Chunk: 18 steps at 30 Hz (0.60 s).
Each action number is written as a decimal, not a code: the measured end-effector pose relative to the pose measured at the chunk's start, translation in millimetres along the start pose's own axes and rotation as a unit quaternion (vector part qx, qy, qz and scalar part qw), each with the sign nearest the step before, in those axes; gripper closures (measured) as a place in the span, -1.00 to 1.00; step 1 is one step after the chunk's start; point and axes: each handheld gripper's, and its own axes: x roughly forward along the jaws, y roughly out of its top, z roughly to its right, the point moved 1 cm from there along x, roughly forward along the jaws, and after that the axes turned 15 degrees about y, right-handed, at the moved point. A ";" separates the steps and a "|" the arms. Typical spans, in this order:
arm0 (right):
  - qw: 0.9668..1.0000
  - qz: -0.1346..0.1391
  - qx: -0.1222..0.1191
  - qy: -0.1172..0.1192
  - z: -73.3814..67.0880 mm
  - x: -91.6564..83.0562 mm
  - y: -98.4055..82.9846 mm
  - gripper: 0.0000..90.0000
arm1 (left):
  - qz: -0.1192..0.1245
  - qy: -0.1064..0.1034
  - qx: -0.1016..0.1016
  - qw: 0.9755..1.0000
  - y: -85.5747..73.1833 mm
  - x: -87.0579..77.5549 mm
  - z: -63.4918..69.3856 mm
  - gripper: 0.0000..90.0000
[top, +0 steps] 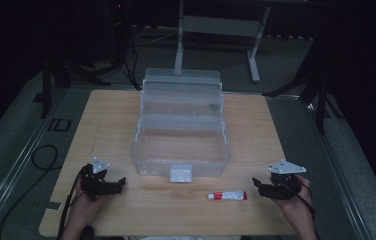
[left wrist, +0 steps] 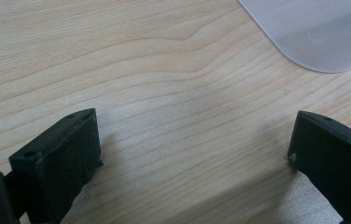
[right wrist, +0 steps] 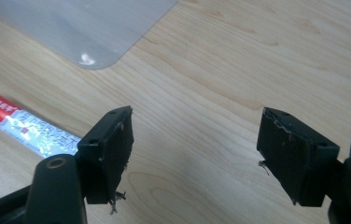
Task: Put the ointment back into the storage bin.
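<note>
Both tongs parted over a pale wooden worktop, nothing gripped.

The red-and-white tube lies flat just beside the right tongs, apparently untouched, before the clear plastic hinged-lid box; the left tongs rest well apart.

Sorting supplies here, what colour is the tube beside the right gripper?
The tube is red and white, clearest in the right gripper view.

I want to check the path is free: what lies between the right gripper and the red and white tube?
Nothing: in the high view, bare wooden table separates the right gripper from the tube.
</note>
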 end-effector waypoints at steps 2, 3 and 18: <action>1.000 -0.007 -0.011 0.012 -0.3 -2.2 4.3 -0.41 | 0.000 0.000 0.001 1.000 0.0 -0.1 -0.1 -0.94; 1.000 -0.010 -0.015 0.017 -0.1 -3.0 6.5 -0.41 | 0.000 0.000 0.001 1.000 0.0 -0.1 -0.1 -0.94; 0.992 -0.060 -0.078 0.073 1.9 -15.8 34.0 -0.28 | -0.001 0.001 0.000 1.000 0.0 -0.3 0.3 -0.94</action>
